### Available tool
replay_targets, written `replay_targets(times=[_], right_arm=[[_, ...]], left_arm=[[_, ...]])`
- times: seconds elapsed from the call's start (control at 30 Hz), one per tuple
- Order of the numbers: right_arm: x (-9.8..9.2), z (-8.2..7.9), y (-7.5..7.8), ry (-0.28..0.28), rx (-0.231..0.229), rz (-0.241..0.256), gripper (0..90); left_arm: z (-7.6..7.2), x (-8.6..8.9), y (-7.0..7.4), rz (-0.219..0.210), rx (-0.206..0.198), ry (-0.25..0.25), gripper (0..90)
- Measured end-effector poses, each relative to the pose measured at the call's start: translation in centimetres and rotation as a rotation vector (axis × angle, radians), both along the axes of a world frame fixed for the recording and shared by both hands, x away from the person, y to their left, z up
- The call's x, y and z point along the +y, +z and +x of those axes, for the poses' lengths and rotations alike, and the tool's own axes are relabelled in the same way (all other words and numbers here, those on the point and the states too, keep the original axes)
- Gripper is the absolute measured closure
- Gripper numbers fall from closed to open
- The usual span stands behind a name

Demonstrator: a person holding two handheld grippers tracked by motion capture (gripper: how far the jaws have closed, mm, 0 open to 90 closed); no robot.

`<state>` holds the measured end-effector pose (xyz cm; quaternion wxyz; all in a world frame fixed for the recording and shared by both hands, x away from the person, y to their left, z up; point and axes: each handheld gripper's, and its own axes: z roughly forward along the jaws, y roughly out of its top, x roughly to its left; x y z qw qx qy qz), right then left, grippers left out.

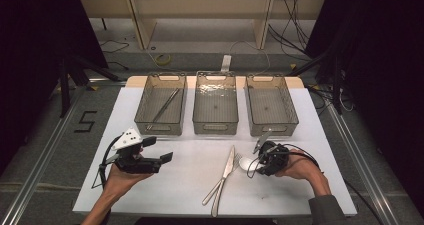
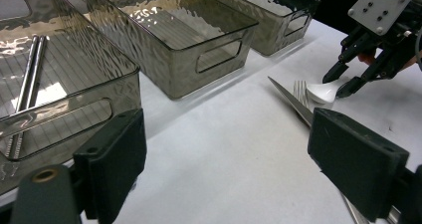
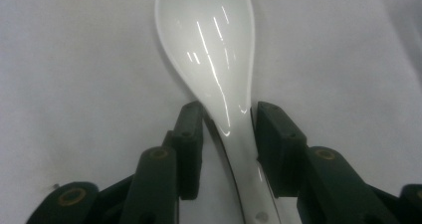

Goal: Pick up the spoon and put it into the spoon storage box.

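Right tongs (image 3: pixel 224 127) pinched around a shiny white china spoon (image 3: pixel 211 50) on the white desk (image 1: pixel 185 185), silver fork (image 1: pixel 231 166) and knife (image 1: pixel 226 169) just beside it, left tongs (image 2: pixel 224 159) spread wide, three see-through bins (image 1: pixel 215 105) behind.

bins (image 1: pixel 215 127) x3 | chopsticks (image 1: pixel 164 106) (left bin) | knife (image 1: pixel 227 166) | fork (image 1: pixel 220 182)

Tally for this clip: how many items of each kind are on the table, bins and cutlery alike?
Clear smoky plastic bins: 3
Pairs of metal chopsticks, in the left bin: 1
Steel table knives: 1
Steel forks: 1
White ceramic soup spoons, between the right tongs: 1
Total: 7
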<state>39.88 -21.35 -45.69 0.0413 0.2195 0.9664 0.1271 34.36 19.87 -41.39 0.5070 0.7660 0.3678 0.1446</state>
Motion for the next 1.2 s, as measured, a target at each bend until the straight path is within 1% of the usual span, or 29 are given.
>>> replay_targets(times=[0.03,0.1,0.13,0.2,0.23,0.27,0.3,0.37,0.4,0.5,0.57,0.6,0.63,0.67,0.73,0.77,0.8,0.83,0.87,0.9,0.93,0.97,1.0,1.07,1.13,1.17,1.2], right_arm=[[-0.1,0.1,0.0,0.014,-0.003,-0.001,67.0],[-0.1,0.1,0.0,0.02,-0.002,-0.008,69.1],[0.0,0.0,0.0,0.01,0.005,-0.004,70.2],[-0.1,0.0,0.0,0.019,0.0,-0.008,71.8],[-0.1,0.0,0.1,0.012,0.011,-0.012,72.1],[-0.1,0.0,0.1,0.004,0.014,-0.005,72.5],[-0.1,0.0,0.0,0.009,0.004,0.004,72.8],[-0.2,-0.1,0.0,0.011,0.008,0.001,73.3],[-0.3,0.0,0.0,0.026,0.005,-0.001,73.6],[-0.2,-0.2,0.1,0.02,0.012,-0.006,74.3],[-0.3,-0.2,0.1,0.03,0.009,-0.01,74.8],[-0.3,-0.2,0.0,0.029,0.007,0.001,75.1],[-0.4,-0.2,0.1,0.032,0.01,-0.005,75.3],[-0.4,-0.3,0.2,0.029,0.015,-0.008,75.7],[-0.6,-0.2,0.2,0.016,0.019,0.01,76.7],[-0.8,-0.2,0.3,0.011,0.028,0.006,77.1],[-0.9,-0.2,0.3,-0.004,0.024,0.016,77.6],[-1.1,-0.1,0.3,0.003,0.016,0.014,78.2],[-1.2,-0.2,0.4,-0.01,0.019,0.01,79.2],[-1.3,-0.2,0.5,-0.017,0.013,0.014,83.7],[-1.4,-0.2,0.6,-0.024,0.003,0.024,86.4],[-1.5,-0.2,0.7,-0.043,0.001,0.04,86.5],[-1.7,-0.1,0.8,-0.033,0.005,0.048,86.4],[-1.9,-0.2,0.9,-0.047,0.004,0.045,86.5],[-2.0,-0.2,1.0,-0.052,-0.013,0.058,86.5],[-2.0,-0.1,1.2,-0.063,-0.013,0.068,86.5],[-2.1,-0.1,1.4,-0.062,-0.018,0.076,86.5]], left_arm=[[0.0,0.0,0.0,0.0,-0.002,0.0,15.0],[0.0,0.0,0.0,0.0,-0.002,0.001,15.1],[0.0,0.0,0.0,0.001,-0.002,0.001,15.1],[0.0,0.0,0.0,0.002,-0.002,0.002,15.1],[0.0,0.0,0.0,0.0,-0.003,0.003,15.1],[0.0,0.0,0.0,-0.001,-0.003,0.003,15.2],[0.0,0.0,0.0,-0.001,-0.003,0.003,15.3],[0.0,0.0,0.0,0.003,-0.004,0.002,15.3],[0.0,0.0,0.0,0.003,-0.004,0.002,15.3],[0.0,0.0,0.0,0.002,-0.003,0.004,15.3],[0.0,0.1,0.0,0.002,-0.004,0.006,15.3],[0.0,0.1,0.0,0.001,-0.004,0.005,15.3],[0.0,0.1,0.0,0.0,-0.002,0.005,15.3],[0.0,0.1,0.0,0.001,-0.001,0.004,15.3],[0.0,0.1,0.0,0.001,-0.003,0.006,15.3],[0.0,0.1,0.0,0.001,-0.002,0.006,15.3],[0.0,0.1,0.0,0.0,-0.004,0.006,15.3],[0.0,0.1,0.0,0.002,-0.004,0.006,15.3],[0.0,0.1,0.0,0.001,-0.004,0.007,15.3],[0.0,0.1,0.0,0.0,-0.003,0.006,15.3],[0.0,0.1,0.0,0.0,-0.001,0.006,15.3],[0.0,0.2,0.0,-0.001,-0.001,0.006,15.3],[0.0,0.2,0.0,-0.001,-0.001,0.006,15.3],[0.0,0.2,0.0,0.001,-0.003,0.006,15.3],[0.0,0.2,0.0,-0.001,-0.003,0.009,15.4],[0.0,0.2,0.0,-0.001,-0.002,0.01,15.4],[0.0,0.2,0.0,0.0,-0.002,0.01,15.4]])
